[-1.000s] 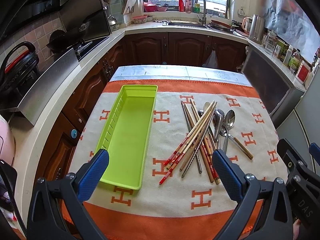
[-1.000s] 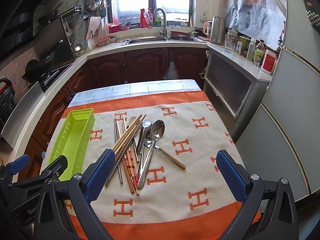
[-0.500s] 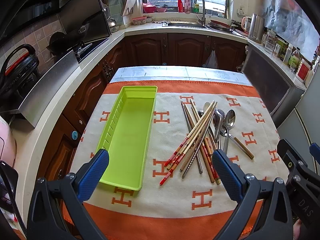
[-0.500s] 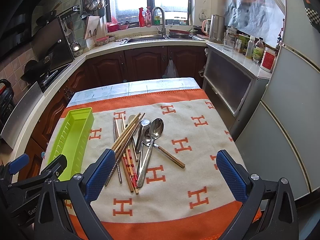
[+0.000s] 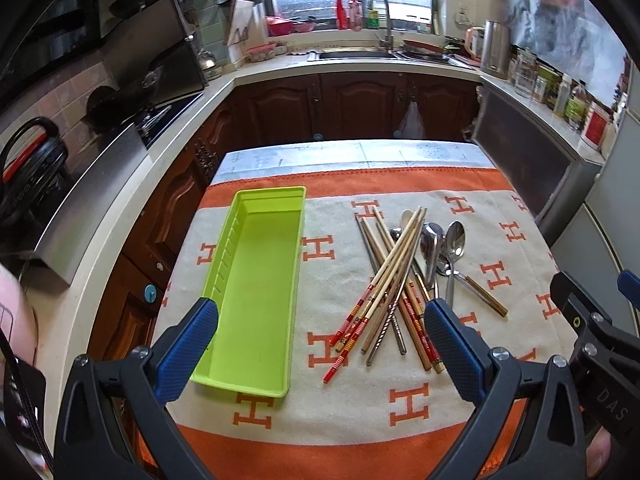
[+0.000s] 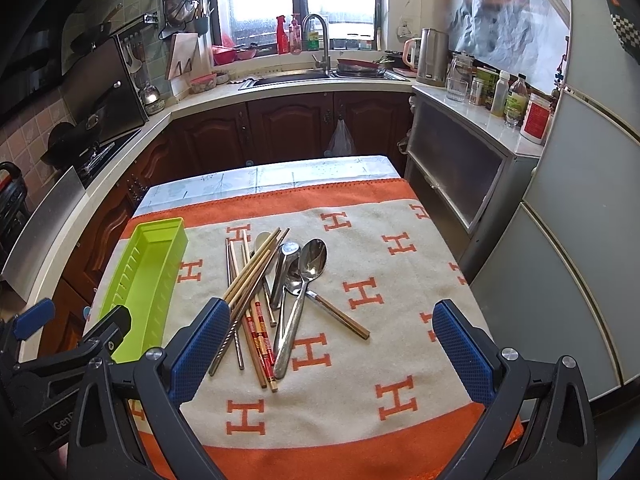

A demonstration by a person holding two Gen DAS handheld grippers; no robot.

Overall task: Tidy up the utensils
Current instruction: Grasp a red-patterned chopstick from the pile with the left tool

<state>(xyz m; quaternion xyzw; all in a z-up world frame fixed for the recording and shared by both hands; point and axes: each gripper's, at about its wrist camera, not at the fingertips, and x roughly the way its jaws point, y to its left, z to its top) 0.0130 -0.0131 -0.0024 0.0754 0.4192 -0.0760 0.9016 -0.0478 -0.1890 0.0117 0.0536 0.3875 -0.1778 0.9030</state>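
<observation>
The left gripper (image 5: 320, 344) is being held above the near edge of the desk (image 5: 360, 152), its blue-padded fingers (image 5: 188, 348) spread wide and gripping nothing. The right gripper (image 6: 328, 348) is being held the same way beside it, its fingers (image 6: 460, 352) also set wide apart and empty; neither is touching anything on the cloth. The desk is being covered by a cream and orange blanket (image 5: 360, 400) patterned with orange H shapes. A lime green tray (image 5: 256, 280) is lying lengthwise on the left part of the blanket, with nothing seen inside it. To its right, well apart from it, the utensils are being left in a loose heap: a bundle of chopsticks (image 5: 388, 276), some plain wood, some metal, some with red patterned ends, is crossing over itself, and several metal spoons (image 5: 452, 248) are lying against its right side, bowls pointing away from the cameras. In the right wrist view the same heap (image 6: 276, 292) is being seen just ahead of the left finger of that gripper, with one wooden-handled piece (image 6: 340, 316) angling out to the right. Kitchen cabinets (image 6: 288, 128) and a sink (image 6: 292, 76) are being shown behind the desk.
</observation>
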